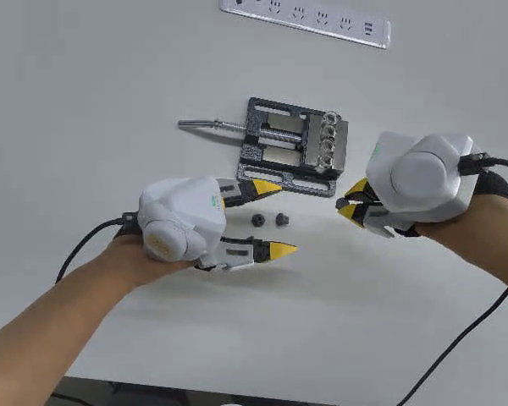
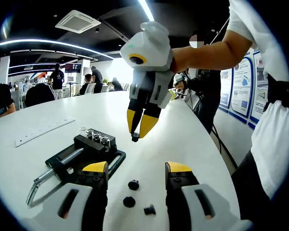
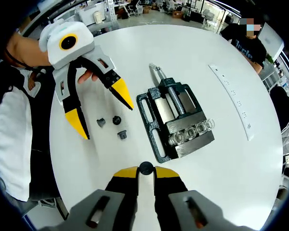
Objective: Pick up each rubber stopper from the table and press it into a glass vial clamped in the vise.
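Gripping 1 stopper: right claw | left claw open | 3 stoppers loose | 4 vials clamped

The head view looks steeply down on the white surface from above, vise near the middle. The left gripper view sits low, close over the surface, facing across it at the vise and the right tongs. The right gripper view looks down from higher; both share the vise and loose rubber stoppers.
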A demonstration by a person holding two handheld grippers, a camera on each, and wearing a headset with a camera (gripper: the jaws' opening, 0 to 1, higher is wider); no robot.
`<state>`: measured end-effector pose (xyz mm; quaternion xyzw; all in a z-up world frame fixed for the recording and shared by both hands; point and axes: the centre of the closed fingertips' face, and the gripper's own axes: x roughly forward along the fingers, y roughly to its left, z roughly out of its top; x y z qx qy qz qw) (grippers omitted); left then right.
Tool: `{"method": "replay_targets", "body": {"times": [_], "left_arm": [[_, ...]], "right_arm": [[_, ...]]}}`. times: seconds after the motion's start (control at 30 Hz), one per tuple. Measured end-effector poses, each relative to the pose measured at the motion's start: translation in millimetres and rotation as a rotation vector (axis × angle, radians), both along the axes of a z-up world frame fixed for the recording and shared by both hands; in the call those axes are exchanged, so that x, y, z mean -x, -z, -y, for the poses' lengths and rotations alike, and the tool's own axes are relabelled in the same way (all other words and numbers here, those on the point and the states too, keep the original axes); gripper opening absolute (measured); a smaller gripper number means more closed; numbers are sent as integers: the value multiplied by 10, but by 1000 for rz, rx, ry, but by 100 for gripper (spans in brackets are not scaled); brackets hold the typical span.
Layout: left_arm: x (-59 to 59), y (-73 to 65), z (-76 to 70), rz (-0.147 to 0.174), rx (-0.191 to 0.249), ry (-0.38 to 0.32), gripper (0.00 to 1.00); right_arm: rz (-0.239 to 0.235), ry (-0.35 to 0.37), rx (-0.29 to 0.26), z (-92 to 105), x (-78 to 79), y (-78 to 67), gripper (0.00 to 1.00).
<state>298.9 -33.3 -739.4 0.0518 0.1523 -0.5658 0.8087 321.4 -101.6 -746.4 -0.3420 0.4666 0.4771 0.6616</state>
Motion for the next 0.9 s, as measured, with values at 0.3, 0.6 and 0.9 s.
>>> {"method": "replay_targets", "body": {"times": [0.3, 0.6, 0.9], "left_arm": [[-221, -102, -100, 27, -1, -32, 44], [-345, -183, -144, 40, -2, -32, 44], [-425, -219, -160, 42, 4, -31, 44]], "right_arm": [[1, -12, -2, -44, -114, -73, 11], [10, 1, -27, -55, -342, -211, 11], [37, -1, -34, -67, -658, -329, 11]]}}
